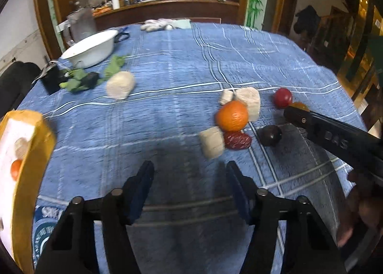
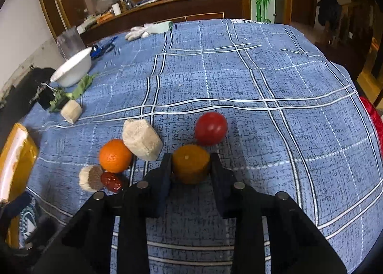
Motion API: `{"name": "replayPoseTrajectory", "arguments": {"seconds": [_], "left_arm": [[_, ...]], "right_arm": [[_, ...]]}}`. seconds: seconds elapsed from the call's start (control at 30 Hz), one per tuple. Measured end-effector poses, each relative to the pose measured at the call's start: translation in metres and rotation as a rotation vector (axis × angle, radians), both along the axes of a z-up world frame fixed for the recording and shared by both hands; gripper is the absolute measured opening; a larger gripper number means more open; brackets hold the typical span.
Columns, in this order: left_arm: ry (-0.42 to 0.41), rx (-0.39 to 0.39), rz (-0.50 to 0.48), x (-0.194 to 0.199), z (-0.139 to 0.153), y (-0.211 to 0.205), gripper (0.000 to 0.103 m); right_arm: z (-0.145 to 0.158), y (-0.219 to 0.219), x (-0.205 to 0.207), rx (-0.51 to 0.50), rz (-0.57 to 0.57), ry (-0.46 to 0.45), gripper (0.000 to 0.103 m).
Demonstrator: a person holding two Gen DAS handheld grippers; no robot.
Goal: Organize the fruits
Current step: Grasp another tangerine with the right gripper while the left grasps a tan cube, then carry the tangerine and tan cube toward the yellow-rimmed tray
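Fruit on table (image 2: pixel 263 82) (blue checked cloth)

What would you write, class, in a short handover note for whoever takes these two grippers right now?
Right hand-held gripper: shut on the dark-yellow round fruit, which sits on the tablecloth.
Left hand-held gripper: open, empty, above bare cloth.
Loose nearby: orange, red tomato, red date, dark plum, several pale foam chunks.
Yellow box, at the left, already holds an orange fruit.
Left: lift the gripped fruit, probably box it, then the others.
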State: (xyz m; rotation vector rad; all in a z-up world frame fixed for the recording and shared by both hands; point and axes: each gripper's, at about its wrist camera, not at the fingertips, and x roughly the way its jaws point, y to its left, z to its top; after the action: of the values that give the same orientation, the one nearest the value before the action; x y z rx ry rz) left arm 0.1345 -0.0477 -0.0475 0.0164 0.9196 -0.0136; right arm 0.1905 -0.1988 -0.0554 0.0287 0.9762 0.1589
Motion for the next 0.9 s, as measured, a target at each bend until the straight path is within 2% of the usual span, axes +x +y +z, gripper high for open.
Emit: {"name": "replayPoseTrajectory", "arguments": {"seconds": [0.13, 0.17, 0.2, 0.27, 0.5, 0.7, 0.9], "left_arm": [[-0.008, 0.015, 0.003, 0.010, -0.004, -0.008, 0.049], [-0.016, 0.022, 0.003, 0.013, -0.004, -0.009, 0.039], [-0.020, 0.033, 0.005, 0.014, -0.004, -0.010, 0.021], [-0.022, 0.027, 0.006, 0.017, -0.004, -0.008, 0.012], [-0.015, -0.054, -0.002, 0.001, 0.001, 0.013, 0.012], [-0.026, -0.078, 0.013, -0.040, 0.010, 0.037, 0.012], [-0.041, -0.067, 0.031, -0.070, 0.017, 0.056, 0.012]], "right_arm": [[0.006, -0.012, -0.007, 0.027, -0.019, -0.029, 0.033], [0.007, -0.014, -0.006, 0.038, -0.021, -0.030, 0.033], [0.007, -0.016, -0.006, 0.050, -0.023, -0.032, 0.033], [0.007, -0.017, -0.005, 0.066, -0.014, -0.035, 0.033], [0.006, -0.013, -0.004, 0.082, 0.010, -0.039, 0.033], [0.005, -0.013, -0.004, 0.076, 0.013, -0.041, 0.033], [0.003, -0.010, -0.007, 0.043, 0.008, -0.039, 0.033]]}}
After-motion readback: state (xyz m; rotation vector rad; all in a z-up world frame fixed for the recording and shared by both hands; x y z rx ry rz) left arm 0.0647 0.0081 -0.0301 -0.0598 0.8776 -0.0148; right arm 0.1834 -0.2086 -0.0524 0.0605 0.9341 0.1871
